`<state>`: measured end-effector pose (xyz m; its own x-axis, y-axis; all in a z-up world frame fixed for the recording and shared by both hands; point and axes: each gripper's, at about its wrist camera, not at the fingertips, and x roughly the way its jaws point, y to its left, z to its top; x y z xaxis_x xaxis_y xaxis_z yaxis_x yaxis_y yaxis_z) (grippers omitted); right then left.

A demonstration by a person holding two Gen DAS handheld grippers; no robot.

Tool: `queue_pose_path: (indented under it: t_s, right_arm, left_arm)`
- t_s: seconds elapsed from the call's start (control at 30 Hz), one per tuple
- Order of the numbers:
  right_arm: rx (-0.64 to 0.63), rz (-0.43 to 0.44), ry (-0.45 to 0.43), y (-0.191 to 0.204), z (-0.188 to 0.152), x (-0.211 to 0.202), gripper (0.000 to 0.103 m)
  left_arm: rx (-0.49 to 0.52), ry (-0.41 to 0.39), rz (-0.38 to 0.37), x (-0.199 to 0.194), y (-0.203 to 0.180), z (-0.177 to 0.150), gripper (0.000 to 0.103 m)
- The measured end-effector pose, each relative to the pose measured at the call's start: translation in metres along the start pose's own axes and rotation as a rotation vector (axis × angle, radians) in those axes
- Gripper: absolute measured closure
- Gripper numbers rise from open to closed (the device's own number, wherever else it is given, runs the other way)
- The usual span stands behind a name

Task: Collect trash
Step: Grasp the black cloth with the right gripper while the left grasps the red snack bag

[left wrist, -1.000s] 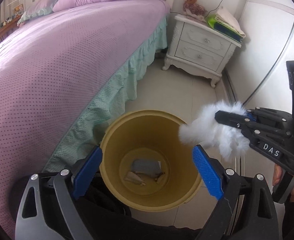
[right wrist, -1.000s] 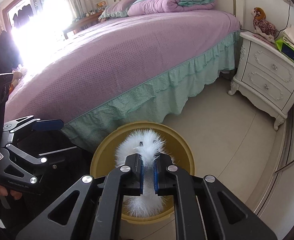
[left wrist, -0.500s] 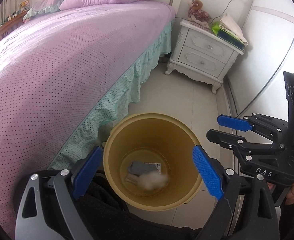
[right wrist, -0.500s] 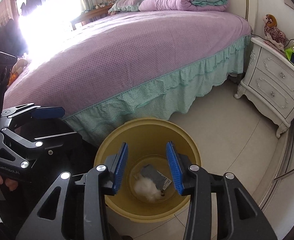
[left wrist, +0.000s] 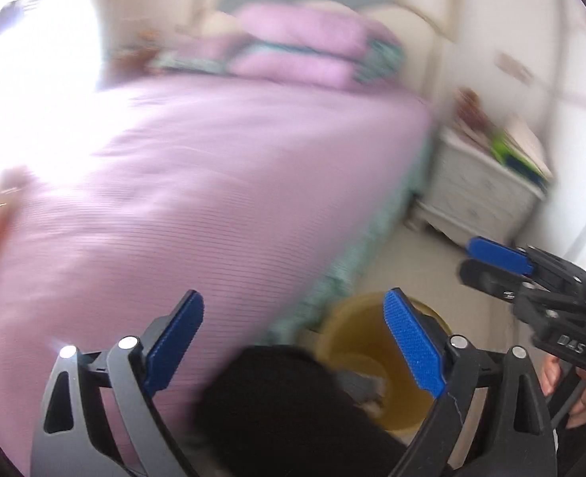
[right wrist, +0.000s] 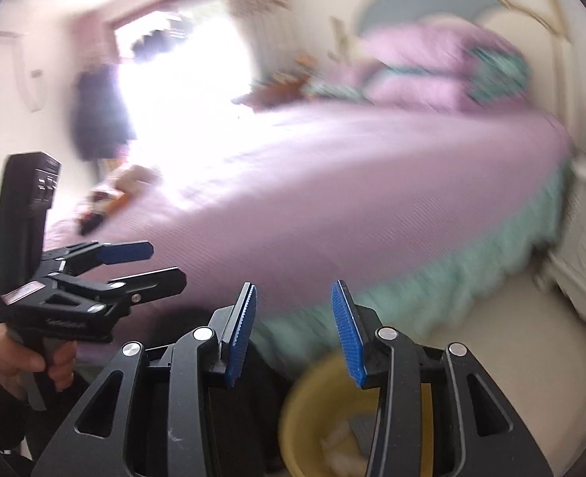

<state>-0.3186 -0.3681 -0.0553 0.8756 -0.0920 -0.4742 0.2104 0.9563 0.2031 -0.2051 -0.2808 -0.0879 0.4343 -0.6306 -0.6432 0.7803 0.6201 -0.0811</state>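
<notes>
Fingers of both the left gripper (left wrist: 293, 342) and right gripper (right wrist: 294, 334) apart, empty, yellow bin (right wrist: 312, 417) below them beside bed (right wrist: 352, 198).

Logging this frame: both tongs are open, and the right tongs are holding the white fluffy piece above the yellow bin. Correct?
Not quite. Both the left tongs and the right tongs are open, but the right tongs hold nothing: the right wrist view shows an empty gap between their blue pads. A pale, blurred lump lies inside the yellow bin, seemingly the fluffy piece.
</notes>
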Motion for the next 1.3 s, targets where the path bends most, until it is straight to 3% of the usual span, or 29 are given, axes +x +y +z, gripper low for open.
queue_pose_path:
  t_s: [0.07,0.3,0.43,0.57,0.77,0.9,1.2,1.3]
  right_arm:
    - [-0.05,0.078,-0.03,0.025,0.017,0.014,0.062]
    - [-0.189,0.32,-0.084,0.119,0.058,0.067,0.03]
    - [-0.24,0.428,-0.095,0.172,0.071,0.095,0.022]
    - [-0.303,0.492,-0.043,0.223,0.076,0.134,0.02]
    - [-0.377,0.529,0.068,0.275,0.072,0.194,0.023]
    - [-0.405,0.521,0.131,0.293,0.071,0.224,0.03]
    - [-0.458,0.48,0.222,0.325,0.074,0.278,0.033]
    - [-0.494,0.441,0.294,0.335,0.067,0.298,0.042]
  left_arm:
    - [-0.065,-0.058,0.1,-0.025,0.033,0.002,0.004]
    - [-0.278,-0.168,0.362,-0.103,0.135,-0.005,0.004]
    - [-0.36,-0.198,0.491,-0.136,0.181,-0.018,0.004]
    - [-0.44,-0.211,0.558,-0.158,0.218,-0.032,0.004]
    - [-0.533,-0.215,0.602,-0.172,0.264,-0.053,0.004]
    - [-0.571,-0.208,0.605,-0.17,0.284,-0.058,0.004]
    - [-0.578,-0.193,0.577,-0.153,0.311,-0.058,0.004]
    - [-0.578,-0.18,0.573,-0.146,0.318,-0.056,0.004]
